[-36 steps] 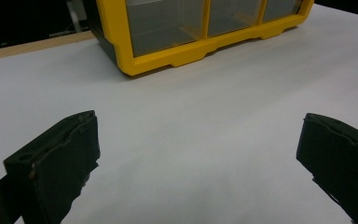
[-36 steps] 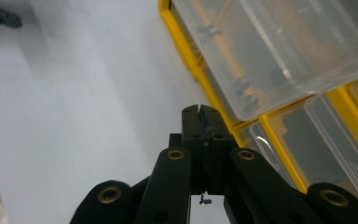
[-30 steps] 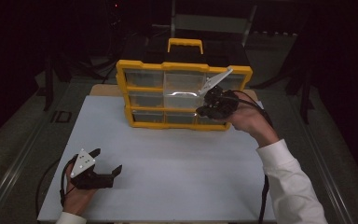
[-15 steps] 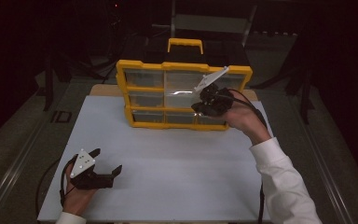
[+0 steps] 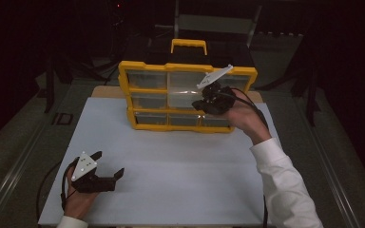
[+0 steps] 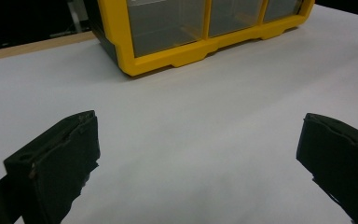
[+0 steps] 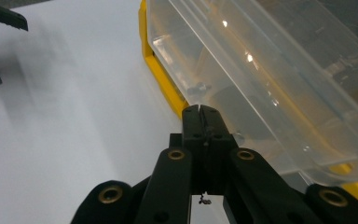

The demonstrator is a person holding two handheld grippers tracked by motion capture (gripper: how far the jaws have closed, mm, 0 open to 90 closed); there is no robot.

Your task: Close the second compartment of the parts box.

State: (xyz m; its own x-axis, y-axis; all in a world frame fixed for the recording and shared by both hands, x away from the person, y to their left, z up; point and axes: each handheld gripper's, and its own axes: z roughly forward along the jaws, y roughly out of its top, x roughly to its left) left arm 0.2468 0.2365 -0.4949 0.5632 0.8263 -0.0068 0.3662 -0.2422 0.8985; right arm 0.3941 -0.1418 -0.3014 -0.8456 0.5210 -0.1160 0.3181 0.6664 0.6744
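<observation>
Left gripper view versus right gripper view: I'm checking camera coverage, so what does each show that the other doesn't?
Left gripper view alone: its own tool with jaws wide apart over bare white table, and the organizer's yellow base seen from a distance. Right gripper view alone: its own tool with jaws shut together, and a clear plastic drawer drawn out of the frame, seen up close. Both share the yellow organizer and the white table.

Organizer (image 5: pixel 171 102) stands upright across the far tabletop (image 5: pixel 180 180), blocking passage there. Its clear drawer (image 7: pixel 270 79) juts out beside the right gripper (image 5: pixel 204 102). Near half of tabletop open; left gripper (image 5: pixel 107 166) sits at its front left.
</observation>
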